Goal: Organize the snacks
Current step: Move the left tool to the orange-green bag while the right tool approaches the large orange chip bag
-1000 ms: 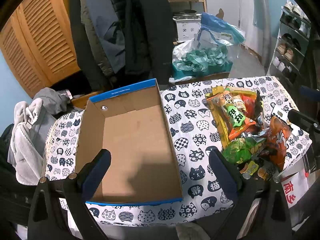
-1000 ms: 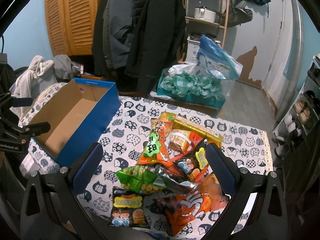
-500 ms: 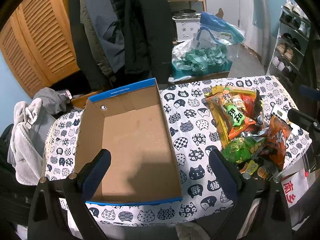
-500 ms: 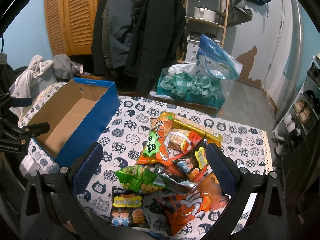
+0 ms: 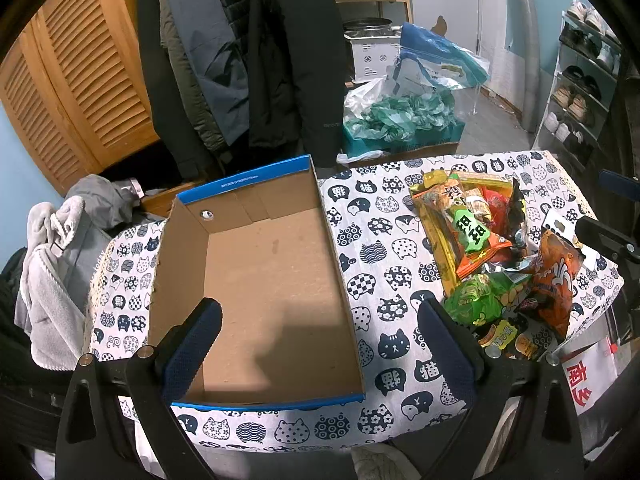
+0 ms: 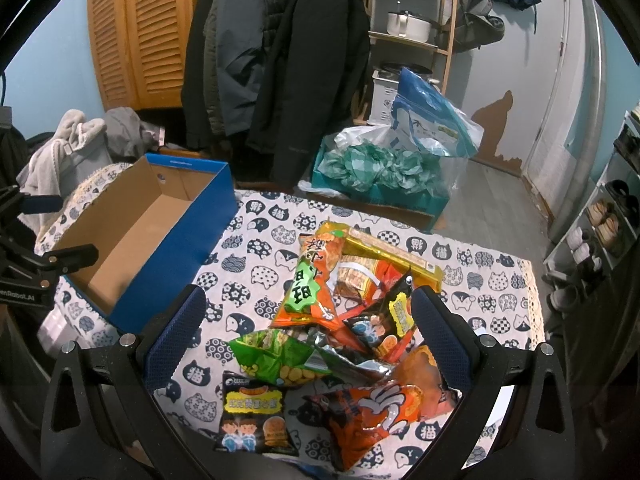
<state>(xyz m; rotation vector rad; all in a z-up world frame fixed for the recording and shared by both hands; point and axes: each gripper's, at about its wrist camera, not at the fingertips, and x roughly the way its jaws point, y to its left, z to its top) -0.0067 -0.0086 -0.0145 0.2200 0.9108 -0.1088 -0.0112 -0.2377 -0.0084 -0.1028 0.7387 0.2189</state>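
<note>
An empty blue cardboard box [image 5: 264, 280] sits on the left of the cat-print table [image 5: 380, 240]; it also shows in the right wrist view [image 6: 188, 236]. A pile of snack bags [image 6: 340, 320] lies to its right: an orange-green bag [image 6: 312, 280], a green bag [image 6: 276, 356], a black bag [image 6: 254, 416], an orange bag [image 6: 368, 412]. The pile also shows in the left wrist view [image 5: 492, 256]. My left gripper [image 5: 320, 312] is open and empty over the box's near end. My right gripper [image 6: 308, 312] is open and empty above the pile.
Coats [image 5: 248, 52] hang behind the table. A bin of green plastic bags [image 6: 380, 168] stands beyond the far edge. Grey clothes [image 5: 56, 248] lie at the left. A shoe rack [image 5: 580, 80] stands at the right. A white bag with red characters [image 5: 588, 376] hangs below the table's right corner.
</note>
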